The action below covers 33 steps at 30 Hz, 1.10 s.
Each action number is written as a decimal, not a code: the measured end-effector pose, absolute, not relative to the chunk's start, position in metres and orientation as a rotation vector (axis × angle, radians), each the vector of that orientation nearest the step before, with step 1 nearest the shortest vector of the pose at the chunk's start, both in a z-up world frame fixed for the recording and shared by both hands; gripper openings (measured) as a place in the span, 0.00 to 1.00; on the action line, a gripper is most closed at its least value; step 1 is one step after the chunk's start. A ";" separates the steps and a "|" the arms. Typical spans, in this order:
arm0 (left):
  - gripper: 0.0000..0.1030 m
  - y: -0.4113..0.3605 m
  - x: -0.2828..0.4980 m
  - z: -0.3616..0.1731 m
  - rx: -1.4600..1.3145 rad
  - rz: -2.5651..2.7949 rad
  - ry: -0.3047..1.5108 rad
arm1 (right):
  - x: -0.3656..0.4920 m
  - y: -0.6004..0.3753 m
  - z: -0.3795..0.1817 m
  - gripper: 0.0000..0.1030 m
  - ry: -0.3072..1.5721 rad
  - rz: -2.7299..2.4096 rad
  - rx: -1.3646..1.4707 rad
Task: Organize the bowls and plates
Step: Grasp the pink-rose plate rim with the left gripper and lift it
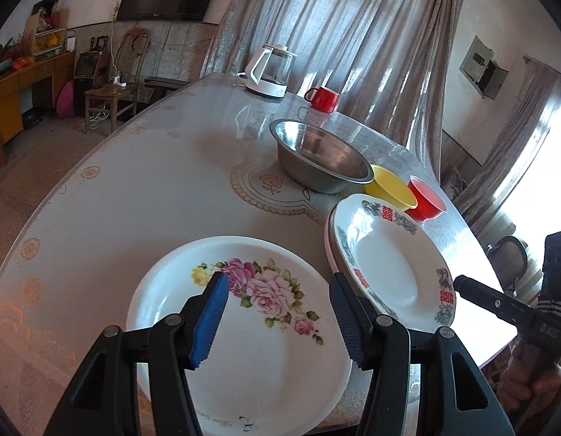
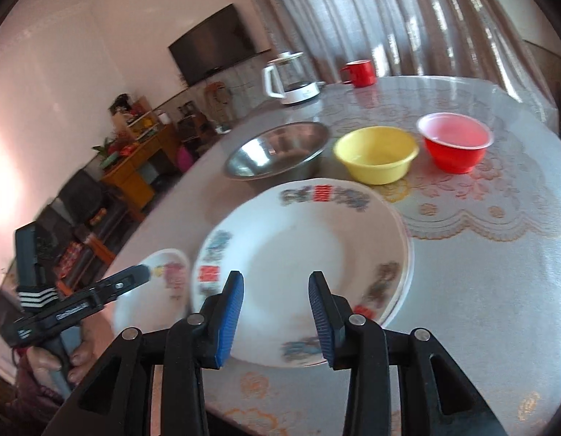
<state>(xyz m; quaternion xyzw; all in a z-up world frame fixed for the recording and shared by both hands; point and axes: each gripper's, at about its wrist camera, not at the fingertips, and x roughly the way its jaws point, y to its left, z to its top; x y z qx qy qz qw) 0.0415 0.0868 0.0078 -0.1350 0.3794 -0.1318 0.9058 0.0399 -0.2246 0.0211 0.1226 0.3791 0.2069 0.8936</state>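
A white plate with pink roses (image 1: 240, 312) lies on the table near the front edge; my left gripper (image 1: 280, 290) is open just above it, empty. To its right a stack of white plates with red characters (image 1: 386, 258) lies on the table. My right gripper (image 2: 277, 290) is open and empty over the near part of that stack (image 2: 302, 254). Behind stand a steel bowl (image 1: 320, 152), a yellow bowl (image 1: 389, 185) and a red bowl (image 1: 426, 200). In the right wrist view the rose plate (image 2: 153, 290) is partly hidden by the left gripper.
A white kettle (image 1: 269, 69) and a red mug (image 1: 322, 98) stand at the far side of the round table (image 1: 135, 189). Curtains hang behind. A chair and cabinets stand at the left of the room.
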 end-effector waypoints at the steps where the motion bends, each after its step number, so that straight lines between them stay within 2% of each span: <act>1: 0.56 0.092 0.040 0.008 -0.283 -0.263 0.782 | 0.038 -0.215 0.021 0.36 0.796 0.493 0.258; 8: 0.56 0.127 0.029 0.003 -0.300 -0.173 0.775 | 0.032 -0.144 -0.002 0.36 0.914 0.769 0.233; 14: 0.56 0.155 0.021 -0.011 -0.324 -0.109 0.790 | 0.035 -0.112 -0.023 0.36 0.996 0.780 0.193; 20: 0.51 0.159 0.024 -0.026 -0.325 -0.113 0.828 | 0.041 -0.095 -0.038 0.36 1.033 0.748 0.122; 23: 0.47 0.153 0.028 -0.030 -0.306 -0.134 0.833 | 0.045 -0.089 -0.040 0.39 1.032 0.742 0.114; 25: 0.38 0.151 0.031 -0.034 -0.290 -0.141 0.844 | 0.048 -0.085 -0.042 0.40 1.034 0.720 0.101; 29: 0.29 0.145 0.033 -0.033 -0.249 -0.158 0.838 | 0.053 -0.083 -0.045 0.40 1.042 0.689 0.102; 33: 0.28 0.147 0.032 -0.034 -0.224 -0.137 0.822 | 0.055 -0.073 -0.039 0.40 1.018 0.687 0.071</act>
